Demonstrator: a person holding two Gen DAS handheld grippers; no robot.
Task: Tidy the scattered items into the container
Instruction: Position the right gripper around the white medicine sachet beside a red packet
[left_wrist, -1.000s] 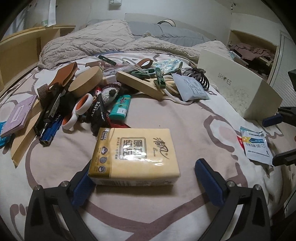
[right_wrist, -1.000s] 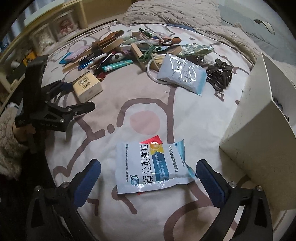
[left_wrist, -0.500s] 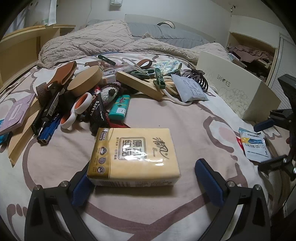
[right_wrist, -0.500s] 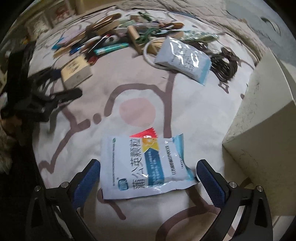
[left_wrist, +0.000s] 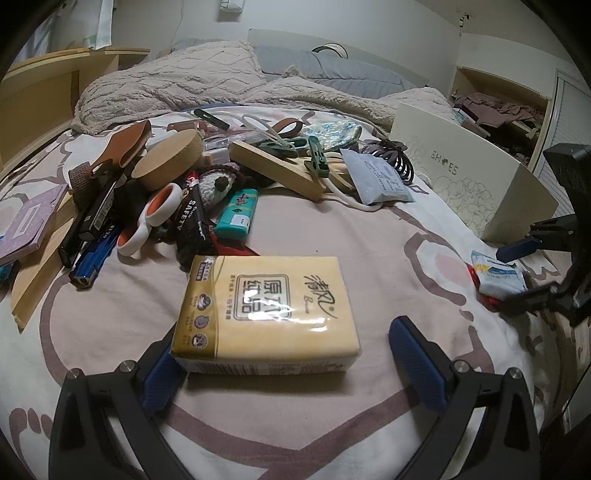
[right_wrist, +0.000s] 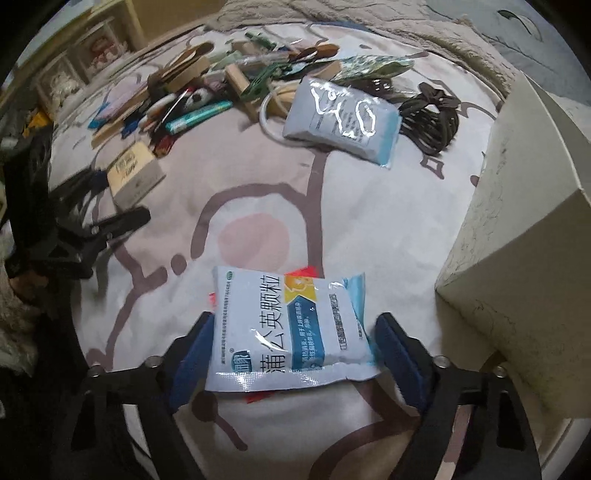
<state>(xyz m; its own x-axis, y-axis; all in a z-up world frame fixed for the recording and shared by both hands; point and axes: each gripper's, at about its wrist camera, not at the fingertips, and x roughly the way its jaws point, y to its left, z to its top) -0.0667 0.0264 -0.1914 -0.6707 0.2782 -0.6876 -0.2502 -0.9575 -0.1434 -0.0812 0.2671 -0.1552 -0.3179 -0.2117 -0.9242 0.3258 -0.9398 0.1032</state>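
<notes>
Blue-and-white foil, the medicine sachet (right_wrist: 291, 328) now lies between the padded fingers (right_wrist: 194, 354) of the right gripper (right_wrist: 291, 354); half a second ago those fingers stood wide on either side, and they have since drawn in until each pad touches or nearly touches an edge, though I cannot tell whether the pinch is firm yet. That likely means the pick is under way, with the lift and the short carry to the cream shoe box (right_wrist: 517, 258) just beside it on the right to come. The sachet rests flat on the patterned bedsheet (right_wrist: 369, 206), its long axis running across the gripper from finger to finger, its printed characters turned sideways, and a red packet edge peeping from beneath. The left gripper (left_wrist: 291, 365) has hardly shifted: its jaws stand apart around the yellow tissue pack (left_wrist: 267, 310), the left pad against the pack's near corner, the right pad (left_wrist: 413, 365) clear of it. That pack lies flat too, long side across the gripper, short of the heap of clutter (left_wrist: 177, 192) beyond. Both items remain outside the box
</notes>
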